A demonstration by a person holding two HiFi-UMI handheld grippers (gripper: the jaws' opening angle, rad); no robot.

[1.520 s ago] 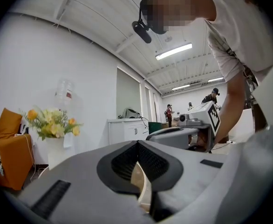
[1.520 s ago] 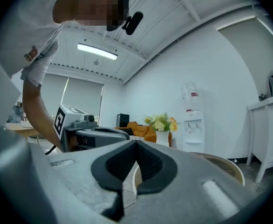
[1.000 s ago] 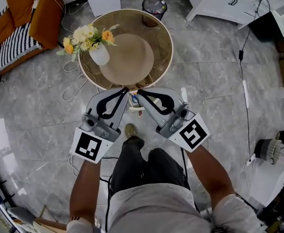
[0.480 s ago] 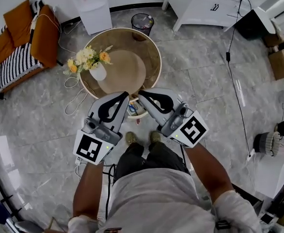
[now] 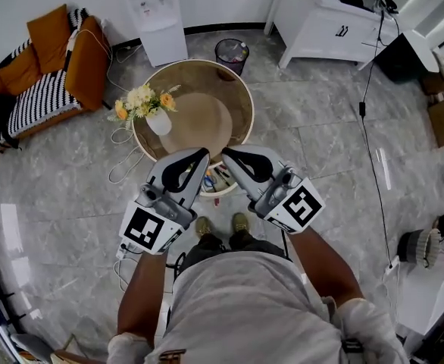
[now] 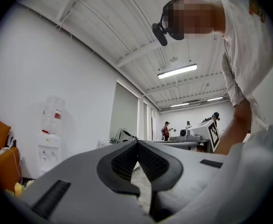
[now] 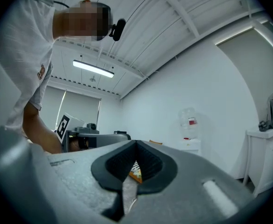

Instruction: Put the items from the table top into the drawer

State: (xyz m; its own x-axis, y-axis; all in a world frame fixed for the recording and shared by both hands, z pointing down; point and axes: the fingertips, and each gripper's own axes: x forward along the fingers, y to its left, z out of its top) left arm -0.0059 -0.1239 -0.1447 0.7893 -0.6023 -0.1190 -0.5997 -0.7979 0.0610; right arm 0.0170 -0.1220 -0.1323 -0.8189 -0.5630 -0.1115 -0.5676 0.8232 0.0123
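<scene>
Both tongs have risen since the earlier frame, and the person, then crouched with one knee forward, now stands upright with both shoes [image 5: 222, 224] side by side on the floor [image 5: 320, 142]; the table [image 5: 236, 82] appears smaller and further below. Left tongs [image 5: 205, 152] and right tongs [image 5: 223, 154] are held level in front of the body, tips close together over the near edge of the table. In the left gripper view the tongs are pressed together at the tips with nothing between the pads. In the right gripper view the tongs are likewise pressed together and carry nothing; the orange patch seen through the gap behind the pads belongs to the room beyond. The drawer [image 5: 223, 192] stands pulled out under the near rim of the table, directly below the tips, and the items [image 5: 214, 179] lie inside it. On the table a vase of flowers [image 5: 150, 112] stands at the left, beside a round mat [image 5: 199, 116] at the centre. A waste bin [image 5: 232, 51] and a water dispenser [image 5: 156, 14] stand beyond the table, and a sofa [image 5: 55, 70] is at the left.
</scene>
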